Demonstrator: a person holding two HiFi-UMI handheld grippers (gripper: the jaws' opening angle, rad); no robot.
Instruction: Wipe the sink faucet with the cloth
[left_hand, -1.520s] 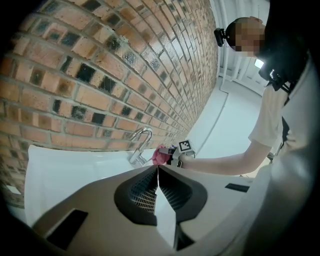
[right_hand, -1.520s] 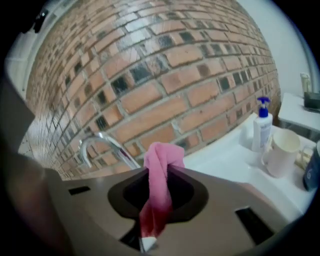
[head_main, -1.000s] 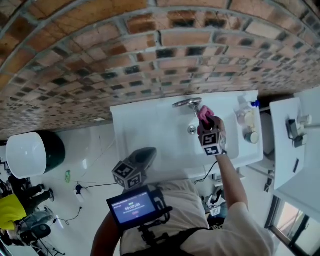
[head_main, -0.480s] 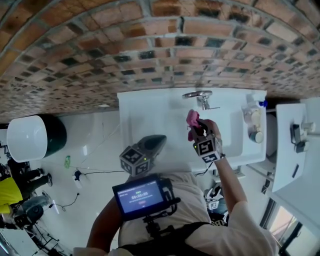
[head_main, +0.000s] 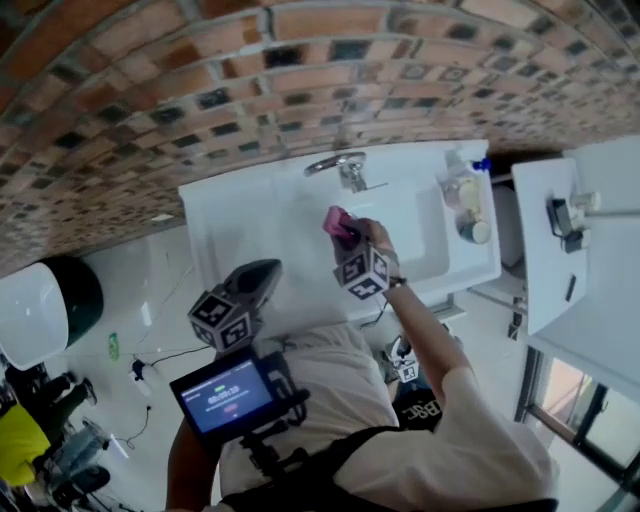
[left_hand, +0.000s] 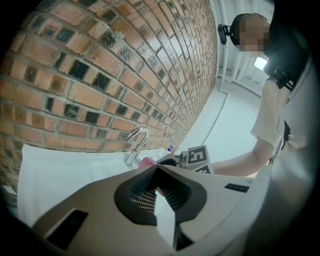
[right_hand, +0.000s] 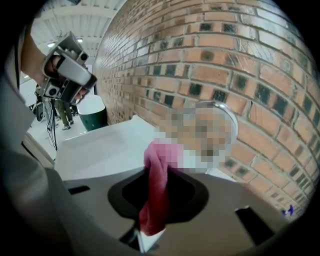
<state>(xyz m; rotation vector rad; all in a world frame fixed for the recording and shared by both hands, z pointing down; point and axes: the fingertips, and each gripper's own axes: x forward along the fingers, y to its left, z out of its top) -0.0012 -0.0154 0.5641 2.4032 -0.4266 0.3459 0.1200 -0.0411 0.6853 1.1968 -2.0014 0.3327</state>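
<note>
The right gripper (right_hand: 159, 175) is clamping its jaws on the pink cloth (right_hand: 155, 190), which is passing between them and hanging out past the tips as a loose fold. The left gripper (left_hand: 157, 169) is holding its jaws together with nothing between them and is idling well apart from the faucet (head_main: 340, 165), on the person's side of the sink (head_main: 200, 205). One second ago the cloth was sitting against the faucet body; now it is hanging near the faucet but clear of it, over the basin. This is indicating that one wiping pass is probably ending or that the grip is being repositioned. The faucet is standing at the sink's back edge against the brick wall (head_main: 200, 90). Further passes are likely remaining.
</note>
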